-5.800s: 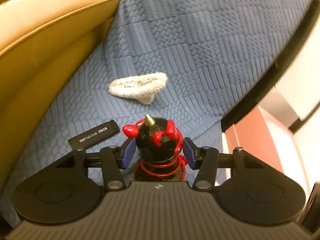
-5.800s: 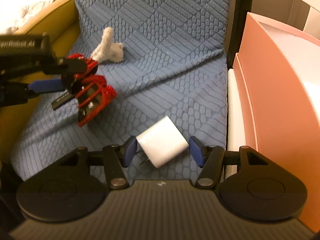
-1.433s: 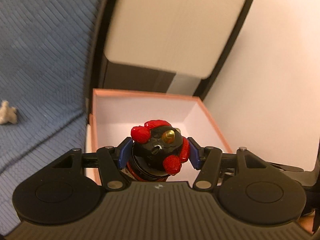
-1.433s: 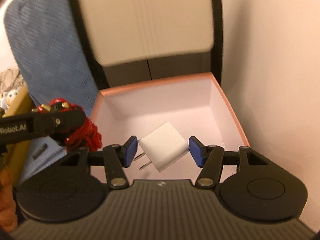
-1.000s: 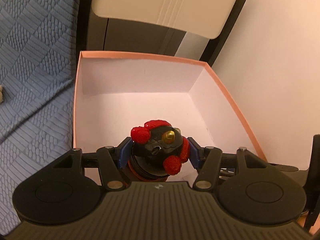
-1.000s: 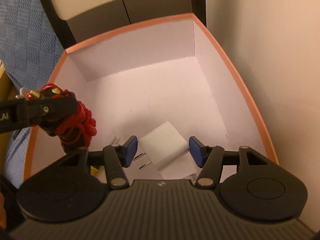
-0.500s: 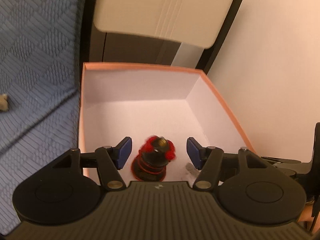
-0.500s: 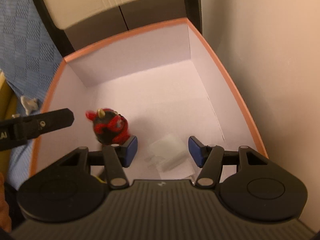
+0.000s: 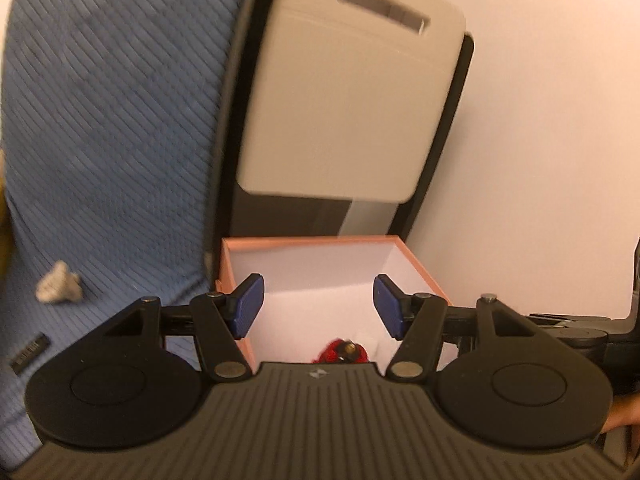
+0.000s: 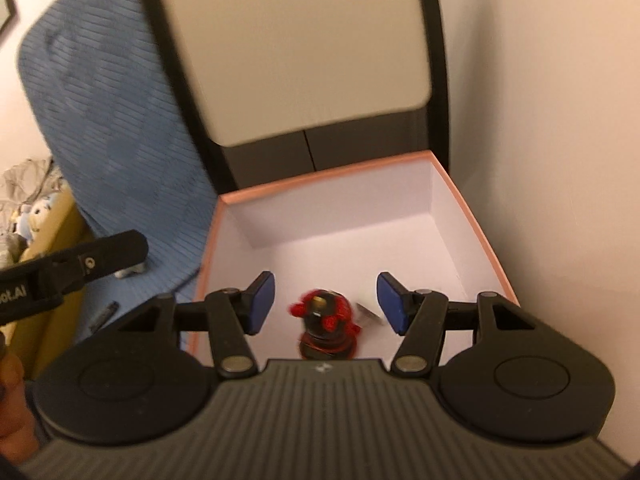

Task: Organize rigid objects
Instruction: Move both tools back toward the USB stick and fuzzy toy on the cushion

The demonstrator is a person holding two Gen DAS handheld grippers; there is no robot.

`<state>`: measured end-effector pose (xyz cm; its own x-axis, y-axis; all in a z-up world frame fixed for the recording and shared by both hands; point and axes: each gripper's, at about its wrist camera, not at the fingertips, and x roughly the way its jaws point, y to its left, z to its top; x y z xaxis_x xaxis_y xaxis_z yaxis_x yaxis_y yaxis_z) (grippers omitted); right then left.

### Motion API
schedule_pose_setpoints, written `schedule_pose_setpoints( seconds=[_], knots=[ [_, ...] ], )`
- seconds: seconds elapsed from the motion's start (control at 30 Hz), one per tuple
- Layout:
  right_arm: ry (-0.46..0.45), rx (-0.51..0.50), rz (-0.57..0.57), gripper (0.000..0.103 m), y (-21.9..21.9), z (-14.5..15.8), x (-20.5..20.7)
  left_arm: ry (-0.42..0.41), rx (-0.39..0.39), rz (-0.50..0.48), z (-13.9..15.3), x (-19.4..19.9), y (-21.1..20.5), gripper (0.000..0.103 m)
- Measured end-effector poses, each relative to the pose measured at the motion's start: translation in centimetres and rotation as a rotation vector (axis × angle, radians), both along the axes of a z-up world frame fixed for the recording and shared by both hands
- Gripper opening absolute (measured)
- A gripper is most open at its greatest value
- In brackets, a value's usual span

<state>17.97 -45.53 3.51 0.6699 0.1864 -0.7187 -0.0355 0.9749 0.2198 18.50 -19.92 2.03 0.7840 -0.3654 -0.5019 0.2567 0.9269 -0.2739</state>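
Red-black figurine [image 10: 326, 328] in pink box [image 10: 476, 220] | below right tool [image 10: 326, 302] | both tools spread, empty

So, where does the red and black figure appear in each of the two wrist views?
Left wrist view: the red and black figure shows only partly at bottom centre, inside the pink box, just above the gripper body.
Right wrist view: the figure is low in the centre, on the box floor, seen between the open fingers of the right gripper.
Shared landmark: the pink box rim.
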Motion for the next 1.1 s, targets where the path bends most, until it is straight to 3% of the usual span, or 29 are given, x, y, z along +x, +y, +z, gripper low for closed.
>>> schedule_pose_setpoints(
  seconds=[0.27,0.5,1.1],
  knots=[
    [-0.067,-0.007,0.039,0.06,3.7,3.0,-2.6,-0.085,-0.032,0.031,2.5,-3.5,5.2,0.066],
    [-0.097,-0.014,0.066,0.06,7.0,4.0,-4.6,-0.081,-0.036,0.062,1.5,-4.8,9.3,0.066],
    [-0.07,0.009,0.196,0.06,16.9,-0.5,-5.4,-0.075,-0.028,0.161,-4.8,-7.4,19.2,0.066]
  ],
)
